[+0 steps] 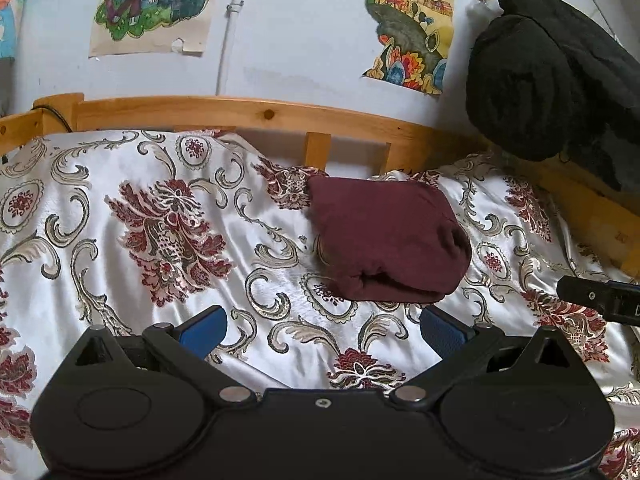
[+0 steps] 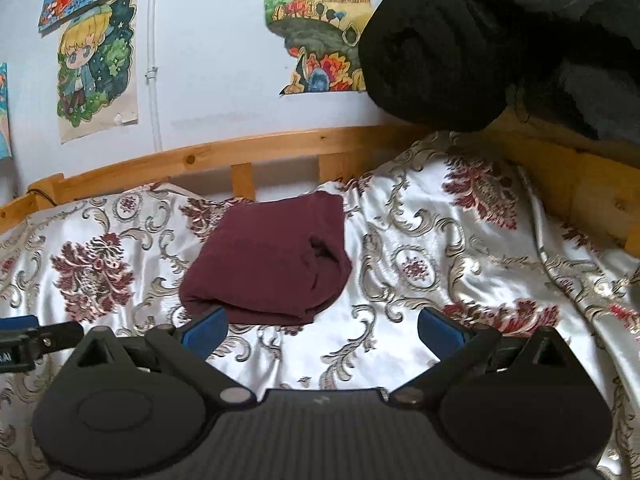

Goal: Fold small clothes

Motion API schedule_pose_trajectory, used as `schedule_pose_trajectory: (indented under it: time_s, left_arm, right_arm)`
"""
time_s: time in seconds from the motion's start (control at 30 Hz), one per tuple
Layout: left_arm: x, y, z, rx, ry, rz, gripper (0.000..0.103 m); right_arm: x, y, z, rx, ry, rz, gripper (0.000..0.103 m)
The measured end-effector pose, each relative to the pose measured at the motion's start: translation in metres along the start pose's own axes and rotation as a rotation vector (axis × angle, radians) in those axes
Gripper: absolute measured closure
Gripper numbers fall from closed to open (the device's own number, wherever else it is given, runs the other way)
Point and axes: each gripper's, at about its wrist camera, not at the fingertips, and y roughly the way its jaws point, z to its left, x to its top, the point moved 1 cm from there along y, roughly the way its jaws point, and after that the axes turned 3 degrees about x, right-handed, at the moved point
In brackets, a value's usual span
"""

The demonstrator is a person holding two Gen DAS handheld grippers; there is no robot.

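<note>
Left wrist view: maroon garment (image 1: 386,240) lies folded into a compact block on the floral bedspread (image 1: 120,208), near the wooden bed rail (image 1: 240,114). Long axis runs from far-left near the rail toward near-right; the rounded folded edge with stacked layers faces the camera and slightly right. Left gripper (image 1: 324,330) sits low over the bedspread, short of the garment and not touching it, aimed at the rail. Jaws spread wide, blue pads (image 1: 206,330) well apart, nothing between them but cloth pattern. Tip of the right gripper (image 1: 600,298) pokes in from the right edge, near the garment's right side but apart from it. Black bundle (image 1: 552,80) rests on the rail corner, upper right. Drawings (image 1: 154,4) taped on the wall.

Right wrist view: same maroon garment (image 2: 268,264) left of centre on the bedspread (image 2: 460,260), long axis from far-right by the rail (image 2: 260,148) to near-left; layered fold edge faces the camera. Right gripper (image 2: 322,330) is low and level, pointed at the rail, jaws wide apart and empty. Its left blue pad (image 2: 206,328) overlaps the garment's near edge in the picture; cannot tell if it touches. Left gripper's tip (image 2: 24,340) shows at the left edge, beside the garment's near-left corner, apart from it. Black bundle (image 2: 480,40) fills the upper right.
</note>
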Motion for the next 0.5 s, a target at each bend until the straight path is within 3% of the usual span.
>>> schedule_pose_trajectory:
  time_s: [0.5]
  left_arm:
    - [-0.0013,0.0007,-0.0043,-0.004,0.036,0.006,0.001]
  right_arm:
    - [-0.005,0.0033,-0.0007,0.001,0.004,0.032,0.0]
